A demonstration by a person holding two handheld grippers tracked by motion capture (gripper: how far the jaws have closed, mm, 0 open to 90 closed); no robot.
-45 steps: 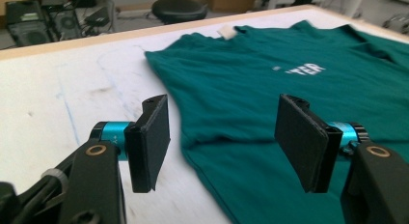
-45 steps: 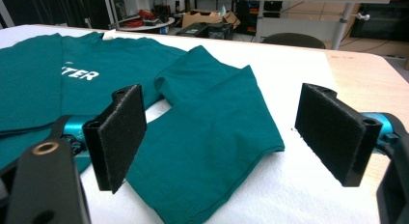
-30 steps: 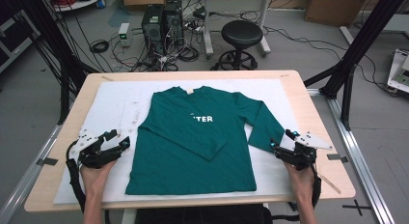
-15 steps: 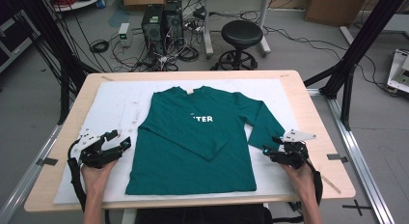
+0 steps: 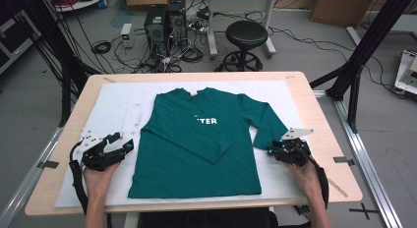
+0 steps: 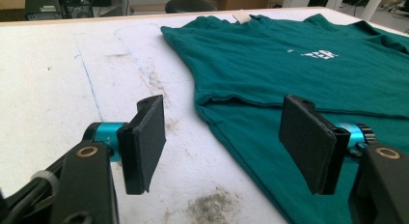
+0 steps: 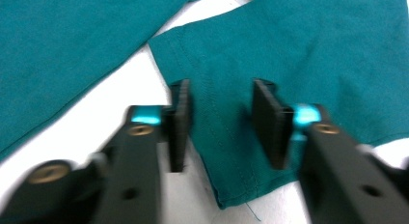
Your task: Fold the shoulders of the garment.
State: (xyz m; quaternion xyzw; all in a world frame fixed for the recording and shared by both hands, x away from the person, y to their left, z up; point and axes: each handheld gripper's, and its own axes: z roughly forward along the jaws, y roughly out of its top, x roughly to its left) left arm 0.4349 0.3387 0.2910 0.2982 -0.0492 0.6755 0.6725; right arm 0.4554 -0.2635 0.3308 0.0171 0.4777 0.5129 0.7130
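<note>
A dark green long-sleeved shirt [image 5: 196,149] lies flat on the white mat, chest print up, its left sleeve folded across the front. My left gripper [image 5: 120,142] rests on the mat just left of the shirt's side edge, open, with nothing between its pads [image 6: 144,137]; the shirt [image 6: 289,74] lies ahead and to its right. My right gripper [image 5: 273,150] is at the cuff of the other sleeve [image 5: 263,134]. Its jaws have just been closing and stand a little apart. The cuff edge [image 7: 226,151] lies between them, and I see a gap at each pad.
The white mat [image 5: 123,110] covers most of the wooden table [image 5: 319,115], with stains near my left gripper. Beyond the far edge stand a black stool [image 5: 246,36], computer towers [image 5: 164,21] and loose cables. Black frame posts flank the table.
My right gripper has shifted left onto the sleeve cuff and its jaws have narrowed. The left gripper and the shirt have stayed put.
</note>
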